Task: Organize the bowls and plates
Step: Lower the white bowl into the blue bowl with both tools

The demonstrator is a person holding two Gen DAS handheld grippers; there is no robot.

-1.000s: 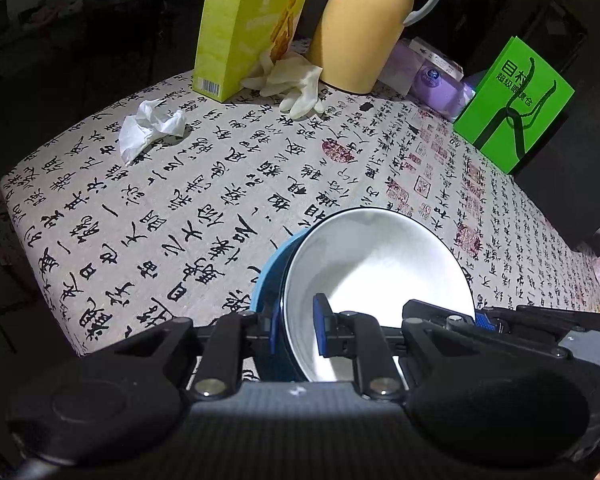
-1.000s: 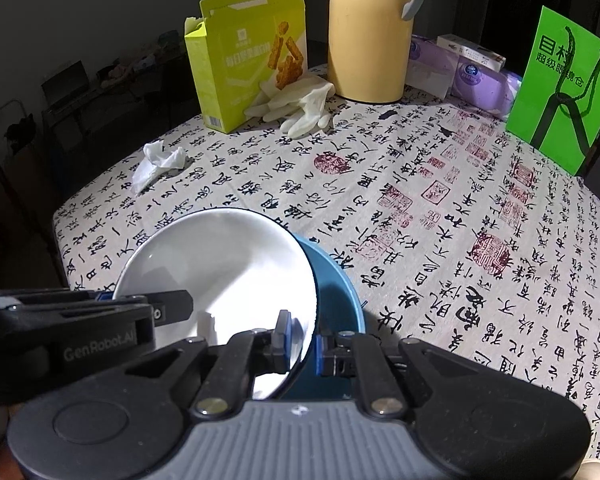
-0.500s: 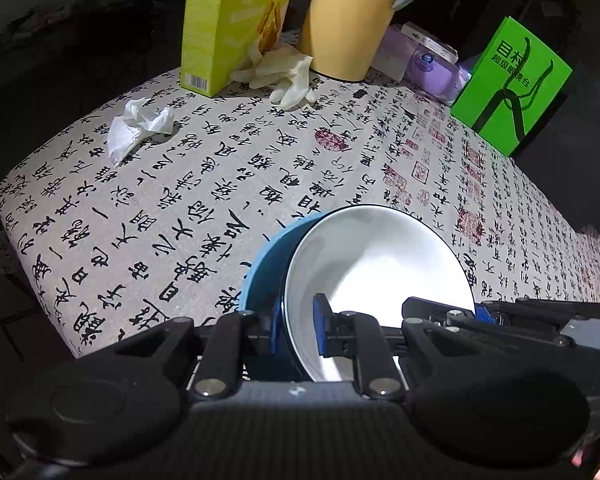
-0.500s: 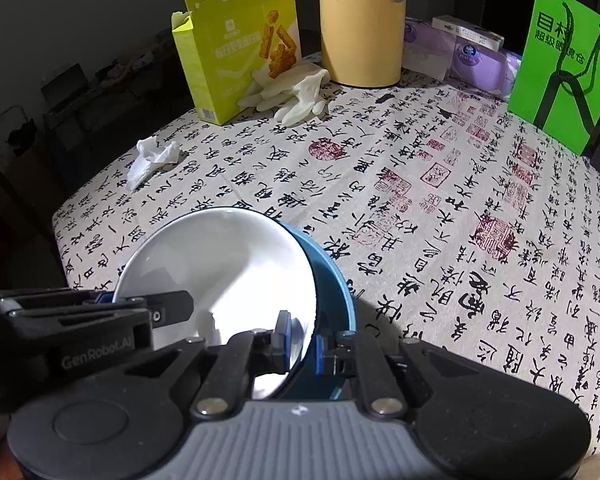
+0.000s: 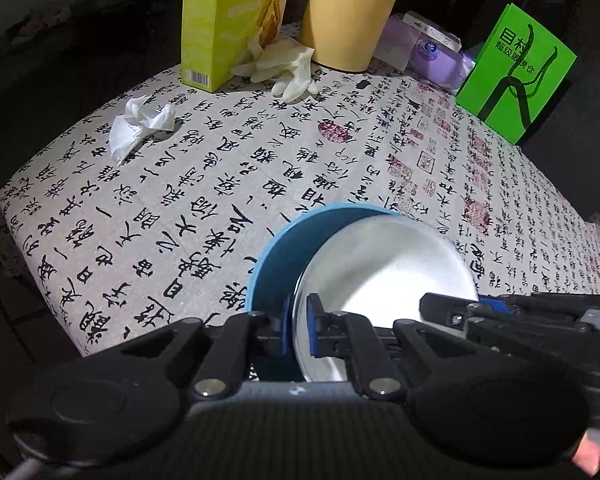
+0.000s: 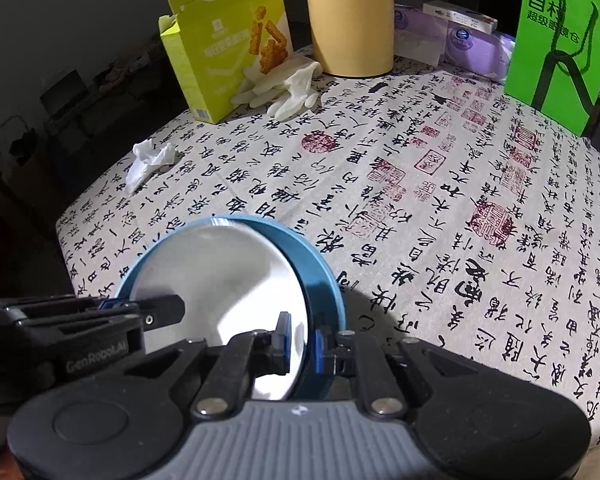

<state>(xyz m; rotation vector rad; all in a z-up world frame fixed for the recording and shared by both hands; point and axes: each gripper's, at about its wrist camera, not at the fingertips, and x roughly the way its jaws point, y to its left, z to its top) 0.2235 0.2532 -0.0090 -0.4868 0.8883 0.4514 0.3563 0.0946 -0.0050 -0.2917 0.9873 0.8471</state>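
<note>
The bench [image 6: 420, 184] wore a pale cloth printed with black calligraphy and red seals, the room around it dark. Along its far edge stood a yellow-green box [image 6: 228, 44], a tan jug [image 6: 350, 20], purple packs [image 6: 472, 42] and a green bag [image 6: 560, 44], with pale gloves [image 6: 284, 88] and a crumpled tissue [image 6: 150, 158] nearer. At the near edge the left gripper [image 5: 298, 330] and right gripper [image 6: 302, 340] each had fingers clenched on the rim of a white bowl [image 6: 220, 276] tilted inside a blue bowl [image 6: 324, 280].

Your hand-held gripper [image 6: 299, 342] is hiding the plate's [image 6: 220, 276] near rim; the flask's [image 5: 350, 12] top is running off-frame.
</note>
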